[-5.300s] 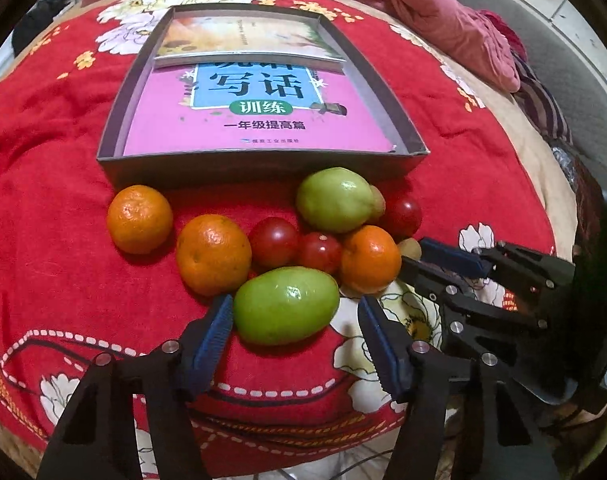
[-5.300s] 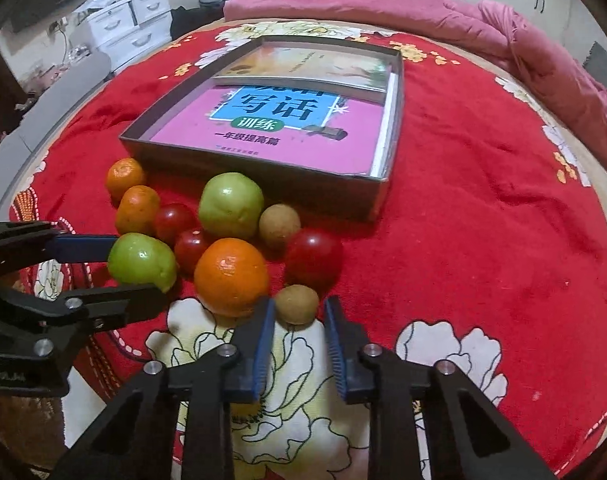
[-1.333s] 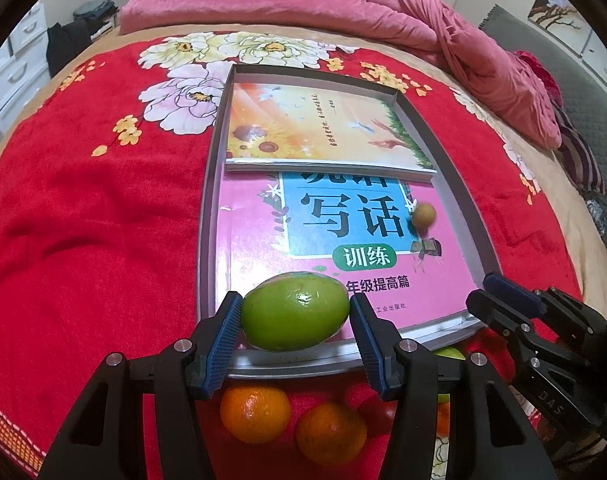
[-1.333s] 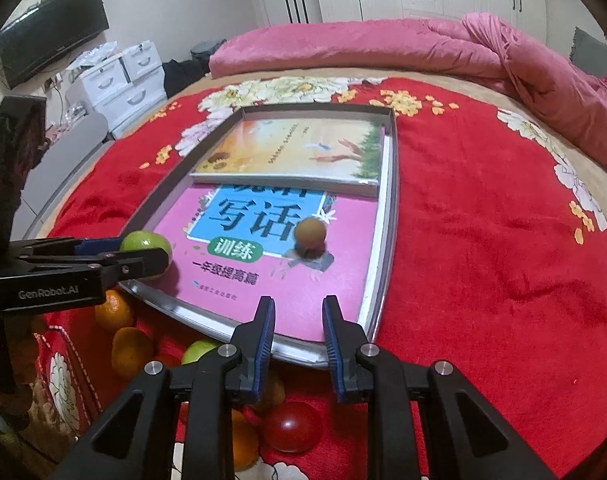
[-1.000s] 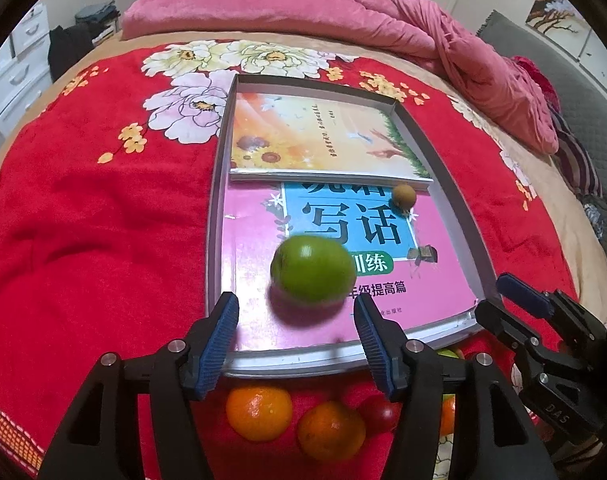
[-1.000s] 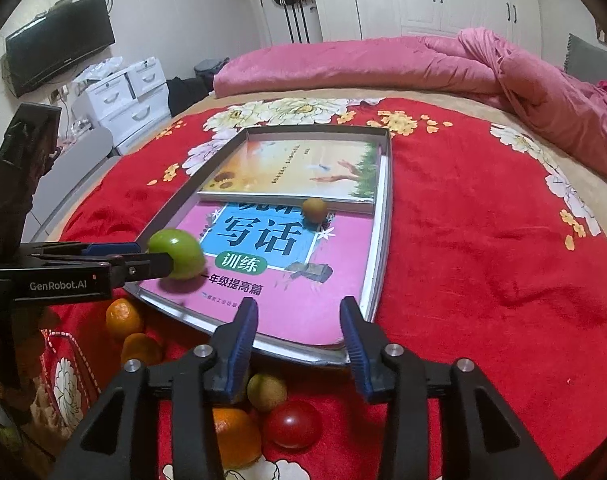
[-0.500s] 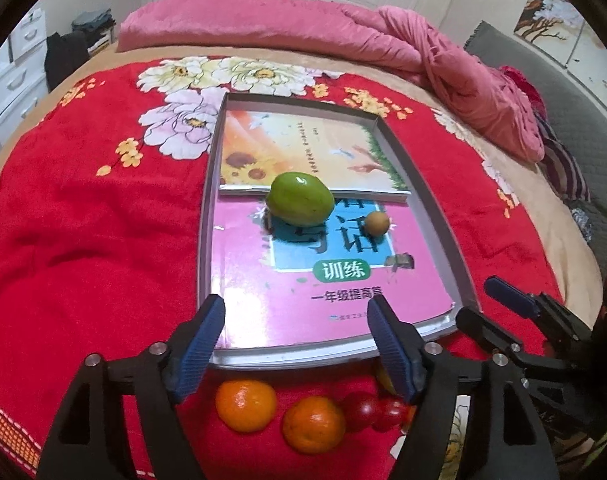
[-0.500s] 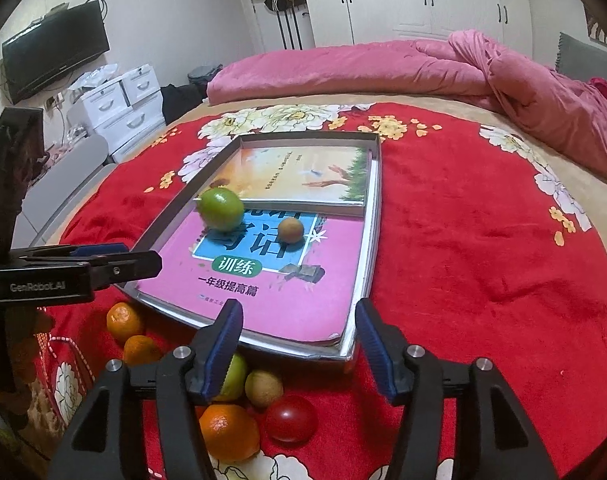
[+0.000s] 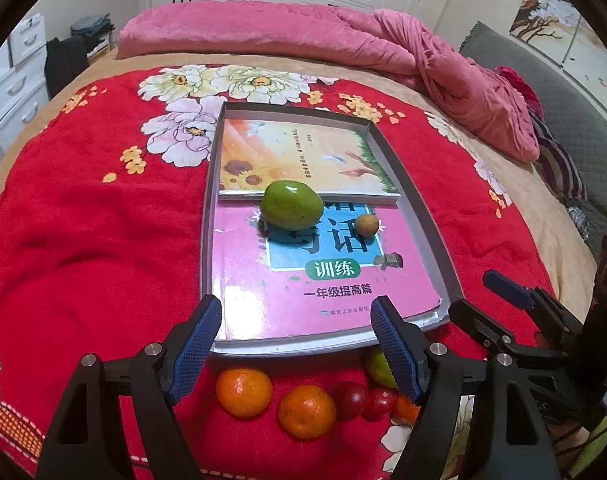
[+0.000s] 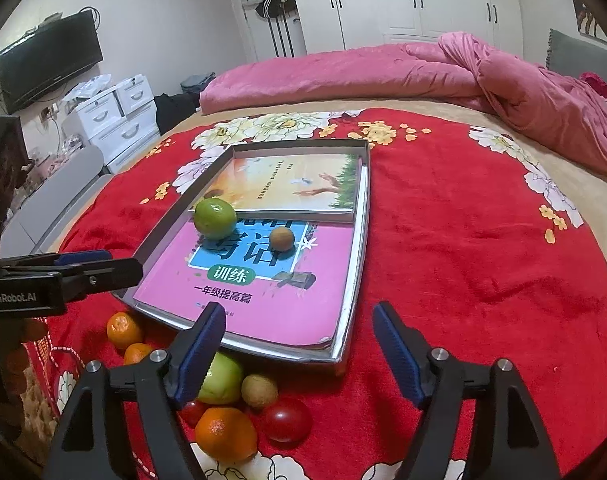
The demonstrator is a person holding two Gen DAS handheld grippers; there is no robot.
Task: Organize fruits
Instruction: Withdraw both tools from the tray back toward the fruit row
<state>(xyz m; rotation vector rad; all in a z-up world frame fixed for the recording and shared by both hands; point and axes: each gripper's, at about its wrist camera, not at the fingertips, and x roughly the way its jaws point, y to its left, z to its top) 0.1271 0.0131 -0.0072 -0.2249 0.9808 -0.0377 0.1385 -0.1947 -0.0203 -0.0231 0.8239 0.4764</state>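
A grey tray (image 9: 419,208) (image 10: 353,280) holds two books on the red bedspread. A green fruit (image 9: 291,205) (image 10: 215,218) and a small brown fruit (image 9: 367,225) (image 10: 282,239) lie on the pink book inside it. In front of the tray lie two oranges (image 9: 244,392) (image 9: 306,411), red tomatoes (image 9: 350,399), a third orange (image 10: 226,433), another green fruit (image 10: 221,378), a brown fruit (image 10: 259,391) and a tomato (image 10: 286,419). My left gripper (image 9: 296,344) is open and empty above the tray's near edge. My right gripper (image 10: 299,346) is open and empty over the tray's near right corner.
A pink duvet (image 9: 343,40) lies bunched at the far side of the bed. White drawers (image 10: 111,120) and a wall TV (image 10: 49,64) stand to the left. The right gripper's fingers (image 9: 511,312) show at the right edge of the left wrist view.
Both grippers let go of their fruits and opened wide. The green fruit rolled to the book edge beside the brown fruit. Both grippers pulled back and rose.
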